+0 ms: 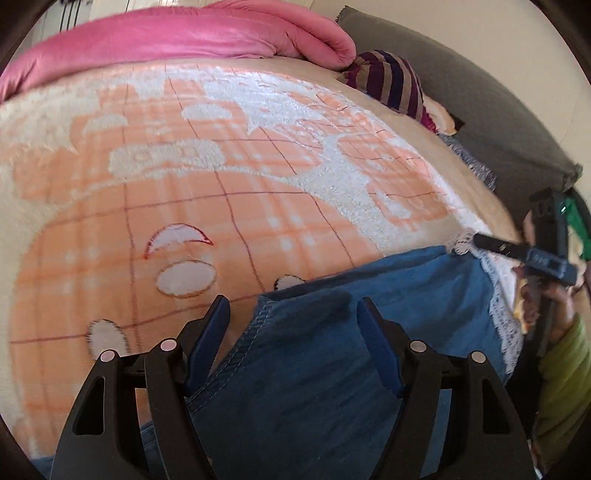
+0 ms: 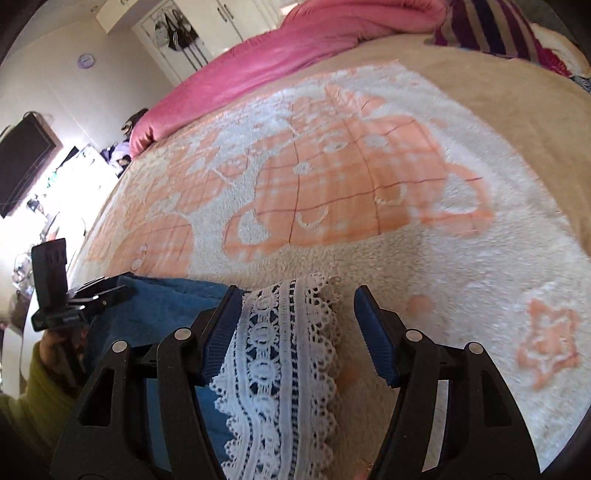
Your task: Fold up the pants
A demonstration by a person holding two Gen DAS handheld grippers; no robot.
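The left gripper (image 1: pixel 293 314) is held low over the pants (image 1: pixel 332 369), its jaws spread wide with the stitched hem edge lying between them, nothing pinched. The right gripper (image 2: pixel 297 306) is likewise released, its jaws standing apart over the lace trim (image 2: pixel 280 369) at the other end of the garment. In the left view the right gripper (image 1: pixel 480 242) is seen at the far right, its tip at the lace corner; whether it touches cannot be told. A hand in a green sleeve (image 1: pixel 561 376) is seen behind it.

The blue pants are spread on the blanket (image 1: pixel 184 203) at the near edge of the bed, the lace trim along their right end.

A pink duvet (image 1: pixel 184 33) is bunched along the far side of the bed, with a striped pillow (image 1: pixel 391 77) just beside it and a grey headboard (image 1: pixel 480 103) behind. The blanket is fleecy, patterned in peach and white. In the right view a dark screen (image 2: pixel 22 162), a cluttered bright surface below it and white wardrobe doors (image 2: pixel 207 22) are seen.
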